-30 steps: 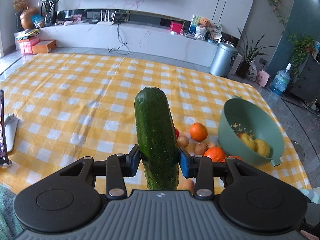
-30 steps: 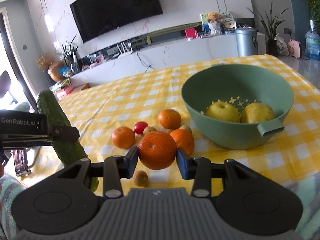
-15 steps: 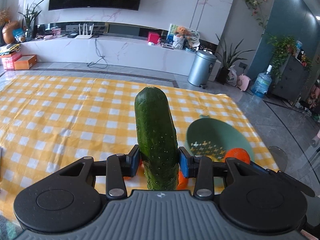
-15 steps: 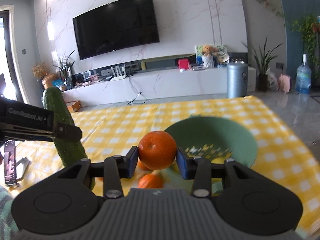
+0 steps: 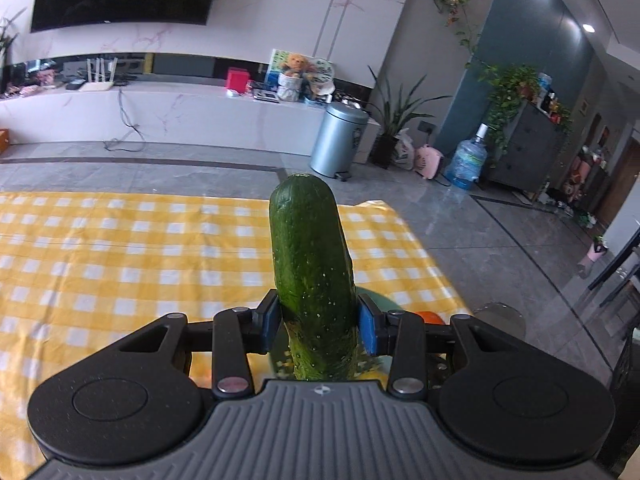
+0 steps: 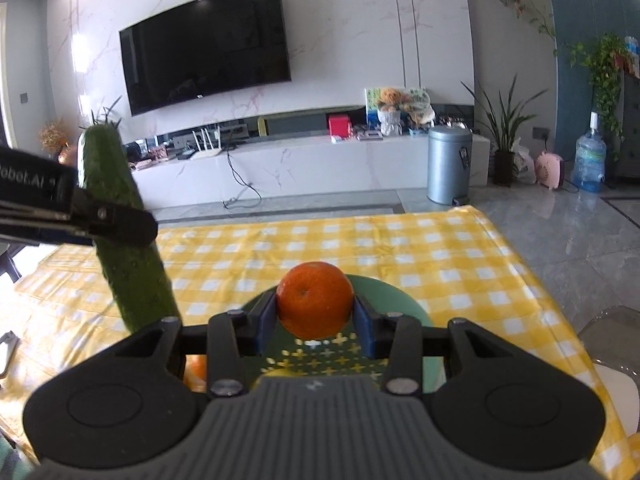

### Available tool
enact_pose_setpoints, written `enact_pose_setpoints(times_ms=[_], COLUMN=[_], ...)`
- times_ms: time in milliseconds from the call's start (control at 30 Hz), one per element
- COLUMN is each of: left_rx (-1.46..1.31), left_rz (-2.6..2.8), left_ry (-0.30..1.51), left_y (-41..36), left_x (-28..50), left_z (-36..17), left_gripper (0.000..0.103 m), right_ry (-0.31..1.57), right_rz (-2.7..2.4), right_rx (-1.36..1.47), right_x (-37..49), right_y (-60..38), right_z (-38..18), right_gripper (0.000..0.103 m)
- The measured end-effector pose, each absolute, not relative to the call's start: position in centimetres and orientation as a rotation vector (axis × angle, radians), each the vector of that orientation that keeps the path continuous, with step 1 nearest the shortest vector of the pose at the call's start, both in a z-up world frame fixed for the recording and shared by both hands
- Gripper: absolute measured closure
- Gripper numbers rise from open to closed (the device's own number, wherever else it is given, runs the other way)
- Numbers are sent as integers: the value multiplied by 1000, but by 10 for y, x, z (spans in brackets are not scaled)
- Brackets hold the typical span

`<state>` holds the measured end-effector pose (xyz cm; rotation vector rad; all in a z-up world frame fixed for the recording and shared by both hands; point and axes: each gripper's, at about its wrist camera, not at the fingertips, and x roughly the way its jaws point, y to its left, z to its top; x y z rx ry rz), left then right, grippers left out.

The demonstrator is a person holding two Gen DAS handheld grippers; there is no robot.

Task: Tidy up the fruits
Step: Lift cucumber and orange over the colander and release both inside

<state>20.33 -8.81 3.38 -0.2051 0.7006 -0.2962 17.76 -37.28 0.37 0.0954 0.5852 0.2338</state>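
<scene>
Moved: both your tongs have risen and swung over the green bowl [image 6: 404, 300].
Right tongs [image 6: 315, 316]: clamped on orange [image 6: 314, 304], directly above the bowl; nearer the drop.
Left tongs [image 5: 318, 322]: clamped on cucumber [image 5: 310, 256], long axis upright, bowl rim just beyond on the counter [image 5: 120, 264].
</scene>
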Motion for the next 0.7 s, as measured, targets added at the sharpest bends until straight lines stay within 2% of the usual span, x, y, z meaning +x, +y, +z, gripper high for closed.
enact_pose_setpoints(times_ms=[400, 700], left_rx=[-54, 34], left_rz=[-283, -274], left_ry=[821, 819], left_y=[-128, -146], left_x=[256, 266], left_z=[-23, -36], left_gripper=[58, 58], right_ry=[670, 683], right_rz=[189, 147], right_rx=[156, 123], right_x=[227, 245], right_y=[-371, -364], right_z=[-41, -62], right_gripper=[64, 64])
